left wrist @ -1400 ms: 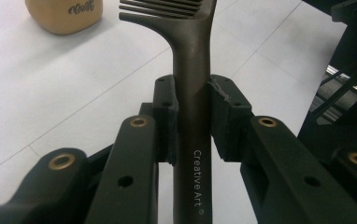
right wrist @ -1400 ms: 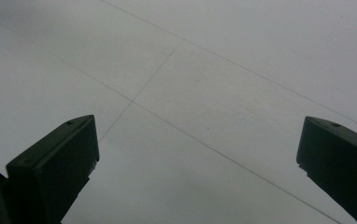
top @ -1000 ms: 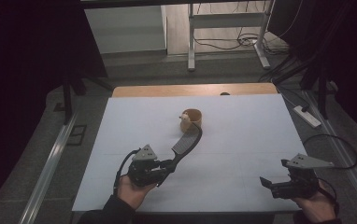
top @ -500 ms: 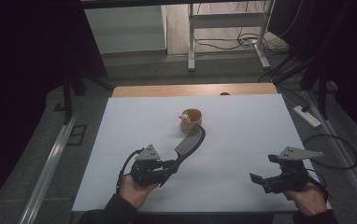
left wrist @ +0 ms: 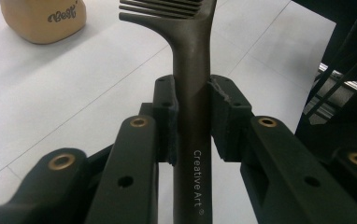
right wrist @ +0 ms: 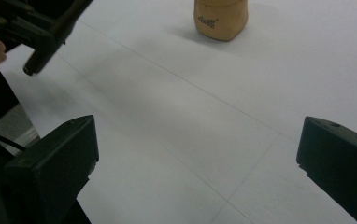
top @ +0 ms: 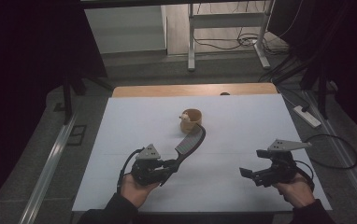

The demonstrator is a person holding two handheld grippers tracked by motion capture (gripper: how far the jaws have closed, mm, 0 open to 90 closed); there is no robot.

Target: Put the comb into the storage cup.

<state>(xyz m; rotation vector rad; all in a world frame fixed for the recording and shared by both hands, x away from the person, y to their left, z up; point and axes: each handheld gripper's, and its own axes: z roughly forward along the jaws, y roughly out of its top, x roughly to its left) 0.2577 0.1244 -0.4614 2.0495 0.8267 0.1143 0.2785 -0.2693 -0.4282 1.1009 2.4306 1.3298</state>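
1. Left hand (top: 134, 186) comes in from the bottom edge at the near-left of the white table (top: 242, 121), wrapped around the left gripper (top: 171, 164), which points up and to the right toward the table's middle.
2. Left gripper jaws are pinched on the handle of a dark comb (top: 190, 142); in the left gripper view the handle (left wrist: 191, 116) runs straight up between the two pads, printed "Creative Art", teeth at the top edge.
3. In the high view the comb curves away from the gripper, and its toothed end comes close to the tan cup (top: 190, 121); whether they touch I cannot tell.
4. Right hand (top: 294, 190) sits at the near-right of the table and holds the right gripper (top: 249, 173) low, pointing left toward the table's middle.
5. Right gripper jaws are spread wide with nothing between them; the right gripper view shows bare white table between the two black jaws.
6. Tan cup stands upright near the table's middle, toward the far side, well apart from the right gripper; small dark lettering on its side (right wrist: 220, 17).
7. Something small and pale sits at the cup's rim, too small to identify.
8. Count: 2 grippers, 2 hands, 1 comb, 1 cup.
9. A grey three-cornered plate tops each gripper; a cable (top: 335, 149) trails off the right one.
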